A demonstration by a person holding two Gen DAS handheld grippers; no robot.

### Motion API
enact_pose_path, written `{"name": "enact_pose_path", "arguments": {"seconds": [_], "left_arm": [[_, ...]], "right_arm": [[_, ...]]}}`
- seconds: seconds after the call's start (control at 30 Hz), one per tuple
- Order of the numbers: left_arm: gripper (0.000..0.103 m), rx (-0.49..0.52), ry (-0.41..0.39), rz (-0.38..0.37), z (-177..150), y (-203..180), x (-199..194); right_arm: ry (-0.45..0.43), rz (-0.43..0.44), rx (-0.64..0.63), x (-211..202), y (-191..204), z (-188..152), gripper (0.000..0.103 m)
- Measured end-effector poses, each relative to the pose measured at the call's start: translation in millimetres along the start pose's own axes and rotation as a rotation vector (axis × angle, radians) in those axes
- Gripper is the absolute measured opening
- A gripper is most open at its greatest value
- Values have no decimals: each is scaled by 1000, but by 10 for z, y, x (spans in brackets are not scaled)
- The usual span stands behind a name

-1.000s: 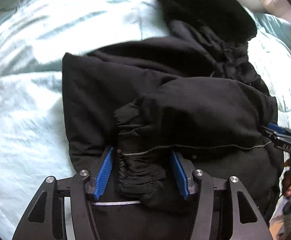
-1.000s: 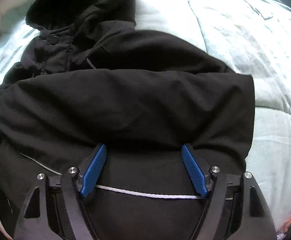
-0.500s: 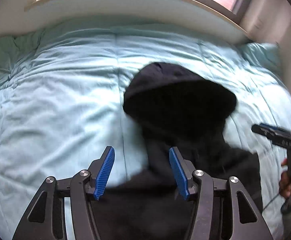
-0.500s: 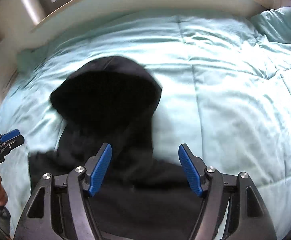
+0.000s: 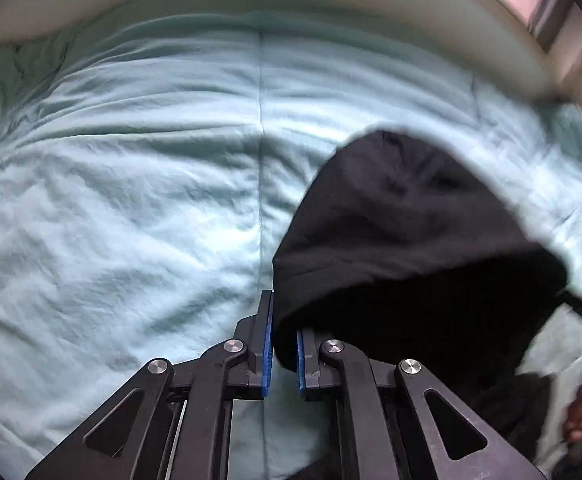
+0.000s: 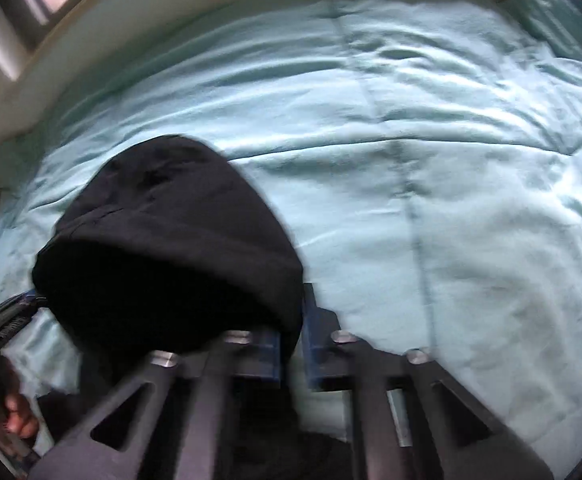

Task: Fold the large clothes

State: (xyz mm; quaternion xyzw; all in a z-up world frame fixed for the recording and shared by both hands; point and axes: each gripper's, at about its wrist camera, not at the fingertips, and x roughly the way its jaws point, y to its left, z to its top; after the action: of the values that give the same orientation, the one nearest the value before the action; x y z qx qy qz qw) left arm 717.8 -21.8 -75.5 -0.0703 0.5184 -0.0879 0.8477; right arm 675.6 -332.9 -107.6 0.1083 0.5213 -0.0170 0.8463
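Both grippers are down at the hood (image 5: 403,240) of the black garment, which lies on the pale teal comforter (image 5: 131,200) with the rounded top of the hood toward the cream headboard (image 5: 251,4). The left gripper (image 5: 282,344) has just been closing, and its blue pads (image 5: 267,344) are now pinched together on the hood's left edge, a fold of black cloth caught between them. On the far side of the hood, at the right of this view, a hand (image 5: 579,416) shows blurred beside the dark fabric.

Over in the right wrist view, the hood (image 6: 179,240) fills the left half, open side facing the camera, with the comforter (image 6: 471,200) spreading away to its right. The right gripper (image 6: 291,356) has also just been closing; its jaws stand nearly together at the hood's right edge with black cloth running down between them. The picture is smeared here, so the grip looks like a clamp on the fabric rather than showing it crisply. Left of the hood, the other gripper's dark tip and the hand (image 6: 7,412) holding it sit low in the corner, and a window (image 6: 31,4) shows beyond the headboard (image 6: 171,4).
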Motion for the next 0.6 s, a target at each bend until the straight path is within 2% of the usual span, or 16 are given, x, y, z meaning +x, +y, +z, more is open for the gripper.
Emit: {"name": "enact_pose_path", "arguments": {"seconds": [0.1, 0.17, 0.2, 0.27, 0.3, 0.37, 0.43, 0.5, 0.53, 0.57, 0.6], "left_arm": [[10, -25, -76, -126, -47, 106, -382], [12, -16, -54, -101, -116, 120, -335], [12, -2, -25, -66, -139, 128, -228], [12, 20, 103, 20, -239, 177, 243], [13, 11, 179, 17, -320, 231, 537], [14, 20, 166, 13, -359, 252, 645], [14, 27, 144, 1, -345, 238, 541], [16, 38, 119, -40, -355, 254, 357], [17, 43, 108, -56, -381, 272, 256], [17, 52, 94, -82, -423, 303, 120], [18, 55, 85, -104, -463, 330, 0]], "right_arm": [[-86, 24, 12, -273, -65, -94, 8], [-111, 14, -9, -328, -46, -188, 8], [-93, 6, -19, -259, -41, -248, 8], [-15, 14, -16, 19, -87, -320, 8], [24, 24, -7, 155, -113, -339, 8], [105, 60, 1, 481, -163, -387, 9], [111, 69, -19, 516, -164, -386, 11], [100, 89, -32, 385, -180, -364, 15], [95, 89, -40, 326, -194, -366, 24], [88, 84, -50, 250, -209, -373, 38], [76, 76, -63, 151, -223, -392, 44]]}}
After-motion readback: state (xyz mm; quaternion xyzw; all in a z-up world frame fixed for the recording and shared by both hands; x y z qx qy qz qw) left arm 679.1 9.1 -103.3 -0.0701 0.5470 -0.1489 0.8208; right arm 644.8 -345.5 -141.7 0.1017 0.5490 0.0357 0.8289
